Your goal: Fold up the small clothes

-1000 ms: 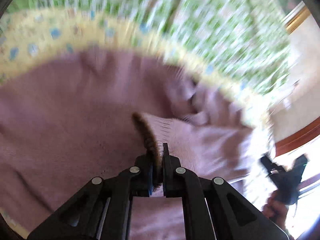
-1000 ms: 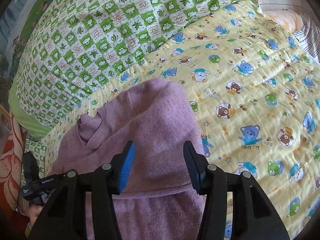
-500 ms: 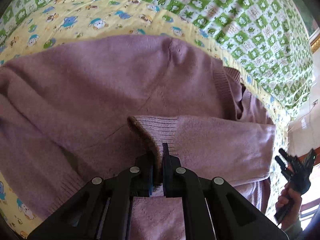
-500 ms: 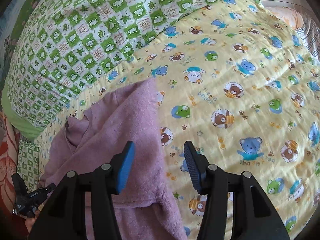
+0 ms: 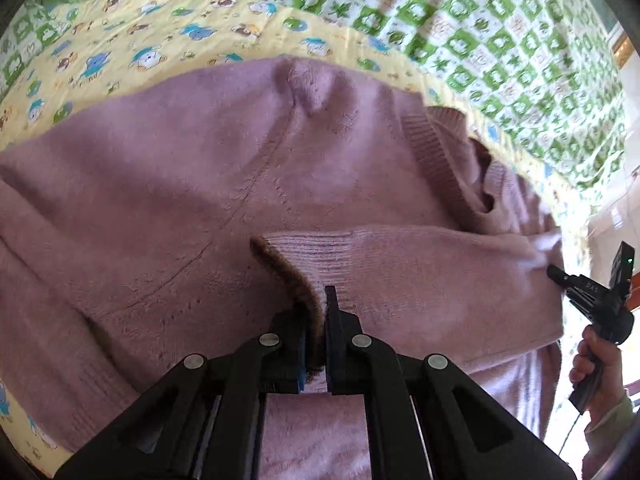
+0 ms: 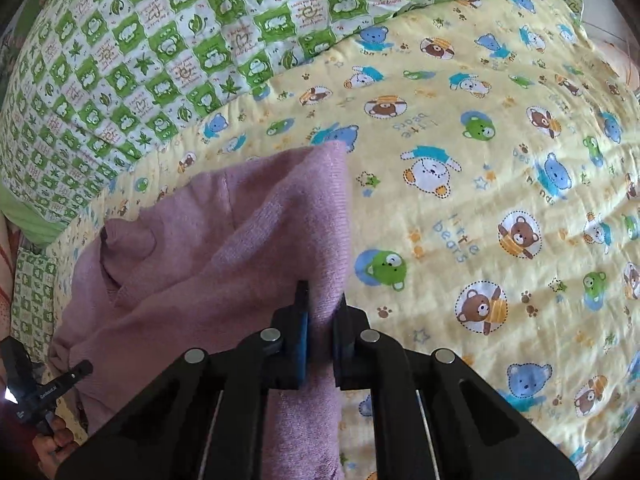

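Observation:
A small mauve knit sweater (image 5: 208, 184) lies on a yellow bear-print quilt (image 5: 120, 52). My left gripper (image 5: 316, 312) is shut on the ribbed cuff of a sleeve (image 5: 400, 276) folded across the sweater's body. The right gripper shows at the far right of the left wrist view (image 5: 560, 276). In the right wrist view my right gripper (image 6: 322, 308) is shut on the sweater's right edge (image 6: 280, 240), pinching a fold of fabric. The left gripper shows at the lower left there (image 6: 48, 388).
A green and white checked blanket (image 6: 160, 52) lies beyond the yellow quilt (image 6: 500, 208). The quilt spreads wide to the right of the sweater. A bright floor and wood trim show at the right edge of the left wrist view (image 5: 624, 52).
My right gripper was open over the sweater and has shut on its right edge. My left gripper has stayed shut on the cuff, and the sleeve now lies flatter across the body.

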Demonstrator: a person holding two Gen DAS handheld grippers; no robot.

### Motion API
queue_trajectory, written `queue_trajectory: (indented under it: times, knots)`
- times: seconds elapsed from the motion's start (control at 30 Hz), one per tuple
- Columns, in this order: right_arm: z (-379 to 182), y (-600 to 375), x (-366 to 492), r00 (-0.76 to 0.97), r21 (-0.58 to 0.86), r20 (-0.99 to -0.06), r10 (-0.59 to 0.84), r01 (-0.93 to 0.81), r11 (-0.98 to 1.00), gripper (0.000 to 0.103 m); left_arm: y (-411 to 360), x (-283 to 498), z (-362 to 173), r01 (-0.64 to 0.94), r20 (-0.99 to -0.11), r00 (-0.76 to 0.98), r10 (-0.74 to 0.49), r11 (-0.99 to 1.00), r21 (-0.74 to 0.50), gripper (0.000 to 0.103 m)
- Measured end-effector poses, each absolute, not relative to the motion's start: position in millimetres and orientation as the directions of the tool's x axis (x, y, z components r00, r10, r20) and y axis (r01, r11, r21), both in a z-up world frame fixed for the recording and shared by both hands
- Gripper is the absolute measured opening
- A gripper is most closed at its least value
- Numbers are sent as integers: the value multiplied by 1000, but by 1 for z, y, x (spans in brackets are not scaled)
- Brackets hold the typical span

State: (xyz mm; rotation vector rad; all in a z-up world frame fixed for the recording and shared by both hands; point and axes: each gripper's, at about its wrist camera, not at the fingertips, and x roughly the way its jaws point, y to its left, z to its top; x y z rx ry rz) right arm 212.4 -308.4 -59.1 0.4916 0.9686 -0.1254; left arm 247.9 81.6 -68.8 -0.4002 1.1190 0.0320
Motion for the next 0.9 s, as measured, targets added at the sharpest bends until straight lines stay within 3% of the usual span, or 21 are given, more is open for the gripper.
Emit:
queue_trajectory:
  times: [0.13,0.2,0.27,0.43,0.57,0.9]
  knots:
    - [-72,-306,217,536,337,-837,109,348,875,15,88,250,-79,-250,-892,414,-183,919,-304,7]
    - [-68,-304,214,537,330,-839,87,375,867,30,89,248,-73,-248,-895,407,-183,921,-301,14]
    - [-59,-300,208,549,327,-833,71,385,863,38,94,240,-63,-258,-893,414,-178,918,-302,19]
    - [-27,-277,179,613,336,-787,67,334,881,50,125,194,-39,-328,-882,442,-166,885,-331,51]
    - [-12,-251,148,642,363,-758,110,276,890,53,163,153,-31,-428,-889,438,-136,838,-339,58]
    - [-25,-178,111,582,393,-781,225,179,902,54,245,107,-60,-600,-910,385,-151,708,-371,58]
